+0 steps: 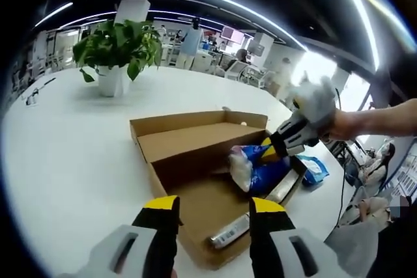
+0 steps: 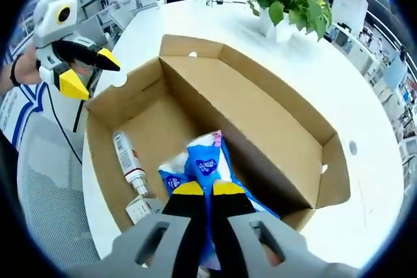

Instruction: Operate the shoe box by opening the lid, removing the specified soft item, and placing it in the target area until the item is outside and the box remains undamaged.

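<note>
So the box [image 2: 215,115] is sitting open on the white bench [image 1: 78,148], lid already flipped back, which makes sense since you can't get at the stuff inside otherwise. The right tongs [image 2: 207,189] are down inside it, pressed onto the blue and white soft pack [image 2: 205,164], pinching its near end. In the left gripper view you can see the same thing from the other side: the right tongs [image 1: 268,148] reaching in from the far side of the box [image 1: 195,180] and biting the pack [image 1: 257,167], which looks bunched up and maybe a bit raised off the box floor, hard to be sure.

The left tongs [image 1: 215,205] are spread, gripping nothing, hovering at the near edge of the box. My guess is they're parked there to steady the cardboard if it starts dragging along with the pack.

Pack's long axis runs roughly along the right tongs' line of sight, one end in the pinch, the other pointing toward the box's long side wall.

Also in the box, next to the pack: a small bottle [image 2: 127,157] lying on its side. There's a plant [image 1: 117,53] on the bench well beyond the box.
</note>
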The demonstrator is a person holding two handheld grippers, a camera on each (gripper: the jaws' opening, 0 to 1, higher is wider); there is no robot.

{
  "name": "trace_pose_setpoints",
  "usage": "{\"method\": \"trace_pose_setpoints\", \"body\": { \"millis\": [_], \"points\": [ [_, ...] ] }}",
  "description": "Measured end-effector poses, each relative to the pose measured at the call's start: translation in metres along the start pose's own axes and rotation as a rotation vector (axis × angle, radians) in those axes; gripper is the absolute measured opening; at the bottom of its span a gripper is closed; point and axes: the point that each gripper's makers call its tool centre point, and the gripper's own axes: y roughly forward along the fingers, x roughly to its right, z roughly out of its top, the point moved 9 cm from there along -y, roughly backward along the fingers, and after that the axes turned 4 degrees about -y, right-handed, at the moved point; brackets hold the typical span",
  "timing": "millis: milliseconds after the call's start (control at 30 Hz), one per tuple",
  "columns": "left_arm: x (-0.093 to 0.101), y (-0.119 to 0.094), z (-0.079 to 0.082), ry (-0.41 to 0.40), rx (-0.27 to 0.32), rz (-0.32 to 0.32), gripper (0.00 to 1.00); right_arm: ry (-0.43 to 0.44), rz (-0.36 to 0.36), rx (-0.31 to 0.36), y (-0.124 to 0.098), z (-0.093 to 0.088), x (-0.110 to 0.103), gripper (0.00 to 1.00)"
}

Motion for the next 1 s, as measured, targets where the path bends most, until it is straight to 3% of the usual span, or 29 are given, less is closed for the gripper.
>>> {"method": "trace_pose_setpoints", "body": {
  "millis": [667, 1000],
  "points": [
    [0.014, -0.003, 0.012, 0.045, 0.013, -0.035, 0.44, 0.037, -0.062, 0.075, -0.052, 0.013, -0.003, 0.00],
    [0.025, -0.004, 0.016, 0.068, 0.012, -0.052, 0.44, 0.070, -0.092, 0.114, -0.078, 0.005, 0.007, 0.00]
  ]
}}
